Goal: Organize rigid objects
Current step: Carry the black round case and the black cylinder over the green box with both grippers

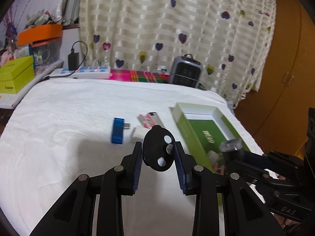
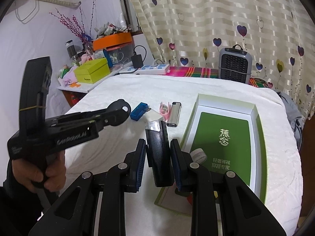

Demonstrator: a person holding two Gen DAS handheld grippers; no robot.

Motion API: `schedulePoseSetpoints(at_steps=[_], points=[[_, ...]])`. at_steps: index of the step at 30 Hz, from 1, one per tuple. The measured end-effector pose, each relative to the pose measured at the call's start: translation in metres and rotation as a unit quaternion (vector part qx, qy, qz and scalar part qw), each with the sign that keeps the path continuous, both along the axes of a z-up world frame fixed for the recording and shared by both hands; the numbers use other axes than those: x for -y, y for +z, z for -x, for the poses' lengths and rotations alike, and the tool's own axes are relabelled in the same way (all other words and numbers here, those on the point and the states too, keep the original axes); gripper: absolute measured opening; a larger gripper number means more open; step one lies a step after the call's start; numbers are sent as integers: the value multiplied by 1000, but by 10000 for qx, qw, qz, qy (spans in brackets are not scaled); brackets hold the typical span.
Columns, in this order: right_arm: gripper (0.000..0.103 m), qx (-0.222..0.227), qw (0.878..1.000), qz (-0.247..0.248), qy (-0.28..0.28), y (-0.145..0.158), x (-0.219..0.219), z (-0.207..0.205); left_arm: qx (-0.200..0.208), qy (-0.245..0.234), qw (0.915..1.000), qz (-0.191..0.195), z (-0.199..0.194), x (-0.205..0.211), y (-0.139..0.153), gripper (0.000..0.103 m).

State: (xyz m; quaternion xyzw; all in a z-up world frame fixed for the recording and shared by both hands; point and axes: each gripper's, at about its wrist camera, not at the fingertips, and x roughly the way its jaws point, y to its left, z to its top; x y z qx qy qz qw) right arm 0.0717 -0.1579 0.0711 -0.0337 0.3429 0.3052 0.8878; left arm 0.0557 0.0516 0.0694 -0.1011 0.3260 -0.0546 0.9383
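Left hand-held gripper (image 1: 158, 151) pinching black disc (image 1: 157, 149); right hand-held gripper (image 2: 158, 147) clamped on black case (image 2: 158, 153).

White textured cloth (image 2: 122, 90), green box (image 2: 223, 137) with white rim, blue adapter (image 1: 117, 130), pink clip (image 2: 165, 109), silver lighter (image 2: 174, 115), cream striped curtain (image 2: 216, 19) with purple hearts, orange box (image 2: 112, 39)
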Motion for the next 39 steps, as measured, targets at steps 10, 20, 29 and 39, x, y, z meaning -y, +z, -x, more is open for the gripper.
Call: schedulePoseSetpoints(at_steps=[10,20,29,39], points=[[27,118,9998,-3,-154,4,9,12,134,-300,9994,-69,18,25,10,30],[27,127,9997,-29,-213,4,16,13,143,-422,9990,-86,19,37,11,30],[27,105,9994,-51,-325,3,28,11,104,-553,9984,-112,15,51,9,30],[27,99,9987,-83,-484,4,43,9,92,-680,9976,-136,9,64,10,30]])
